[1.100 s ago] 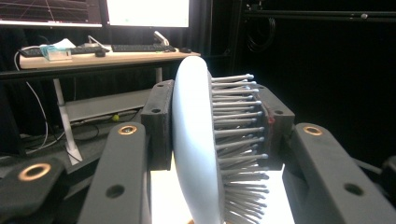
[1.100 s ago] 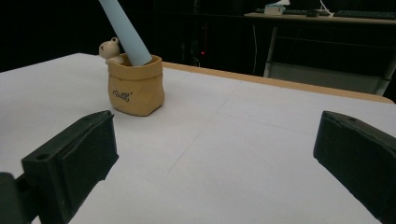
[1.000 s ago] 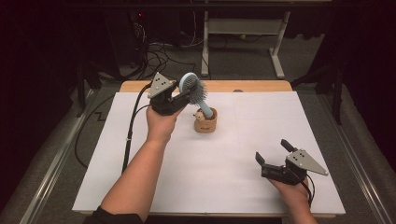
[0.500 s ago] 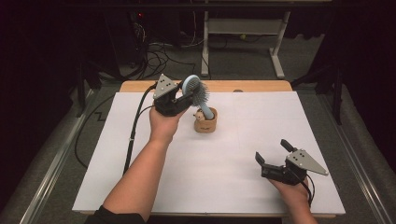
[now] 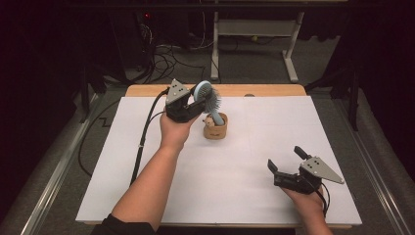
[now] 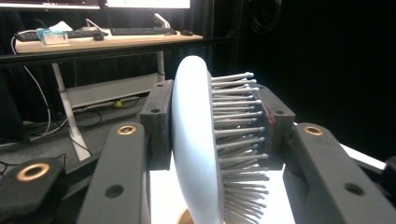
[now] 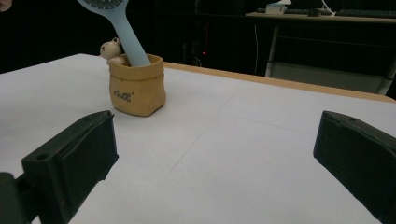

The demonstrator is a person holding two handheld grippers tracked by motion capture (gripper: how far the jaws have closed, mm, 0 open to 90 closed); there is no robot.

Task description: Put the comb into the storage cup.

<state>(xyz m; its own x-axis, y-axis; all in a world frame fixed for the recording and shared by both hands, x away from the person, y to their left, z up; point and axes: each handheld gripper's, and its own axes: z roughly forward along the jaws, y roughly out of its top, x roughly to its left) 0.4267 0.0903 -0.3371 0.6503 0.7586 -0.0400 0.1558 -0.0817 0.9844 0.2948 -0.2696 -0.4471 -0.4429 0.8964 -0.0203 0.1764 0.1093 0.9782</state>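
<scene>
Two grippers work over the white-covered counter point(image 5: 235, 196) in the high view. The left gripper point(image 5: 192, 104) is raised at the far left part of the counter, its fingers closed on the round head of a pale blue hairbrush point(image 5: 208, 98). The brush slants down and to the right from those fingers, and its handle end sits inside a small tan pouch point(image 5: 216, 130) that stands on the counter just below and to the right of the fingers. A little bear figure point(image 5: 209, 122) peeks over the pouch's rim beside the handle. The right gripper point(image 5: 286, 160) rests low at the near right, well apart from the pouch, its fingers spread wide with nothing between them.

From the left gripper view, the brush head stands on edge between the two fingers point(image 6: 156, 123): the left finger presses the smooth blue back, and the right one meets the tips of the grey bristles. A sliver of the pouch's rim shows below the head.

From the right gripper view, both fingers point(image 7: 74, 154) stand far apart over bare counter. The pouch stands ahead of the left finger and well beyond it, upright, with the blue handle leaning up and to the left out of it and the bear figure tucked against the handle.
</scene>
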